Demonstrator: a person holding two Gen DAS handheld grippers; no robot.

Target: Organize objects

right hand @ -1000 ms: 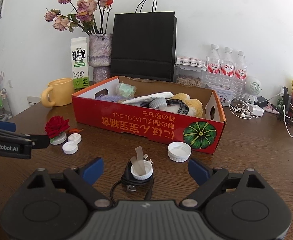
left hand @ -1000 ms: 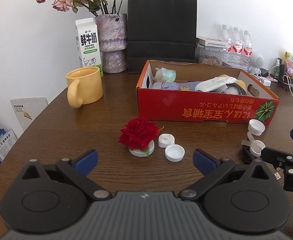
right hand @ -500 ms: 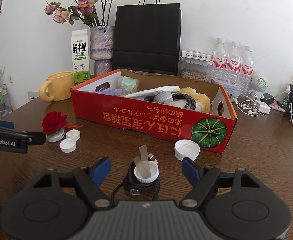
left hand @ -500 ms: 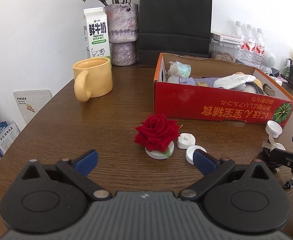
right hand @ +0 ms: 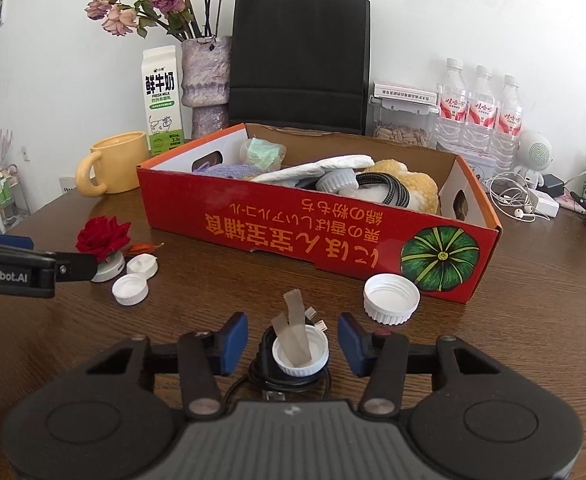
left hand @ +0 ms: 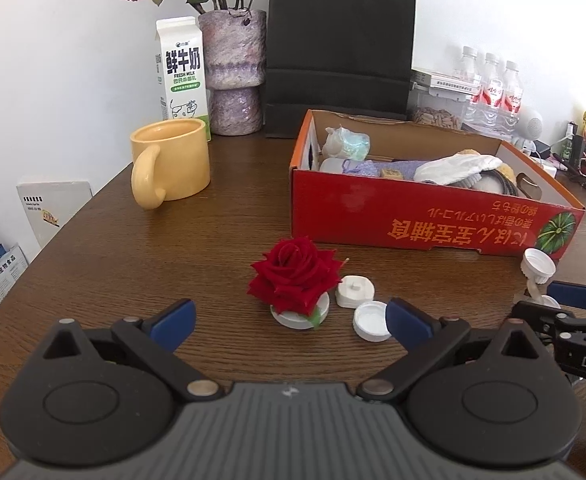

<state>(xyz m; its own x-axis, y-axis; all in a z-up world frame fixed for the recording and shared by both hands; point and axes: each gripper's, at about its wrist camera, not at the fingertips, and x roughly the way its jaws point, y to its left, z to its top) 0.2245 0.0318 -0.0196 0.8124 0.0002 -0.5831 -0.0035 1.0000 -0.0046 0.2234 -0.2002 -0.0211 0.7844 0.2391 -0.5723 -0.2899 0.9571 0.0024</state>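
A white bottle cap [right hand: 301, 356] with clear tape strips [right hand: 295, 326] stuck in it rests on a coiled black cable [right hand: 263, 376]. My right gripper [right hand: 293, 338] straddles the cap. Its jaws are closing, and a gap still shows on each side of the cap. My left gripper [left hand: 291, 320] is open and empty just short of a red rose [left hand: 295, 276] on a white lid, with two small white caps [left hand: 369, 320] beside it. The red cardboard box [right hand: 313, 236] behind holds several items. A larger white cap [right hand: 391, 298] lies by the box's front.
A yellow mug [left hand: 171, 162], a milk carton [left hand: 183, 76], a vase of dried flowers [left hand: 235, 76] and a black paper bag [left hand: 339, 52] stand at the back. Water bottles [right hand: 479, 108], earphones and cables [right hand: 513, 200] crowd the far right. The table edge runs along the left.
The right gripper's jaws have narrowed from wide apart to close around the taped cap, and it has edged nearer to the cap. The left gripper's view has shifted only slightly.
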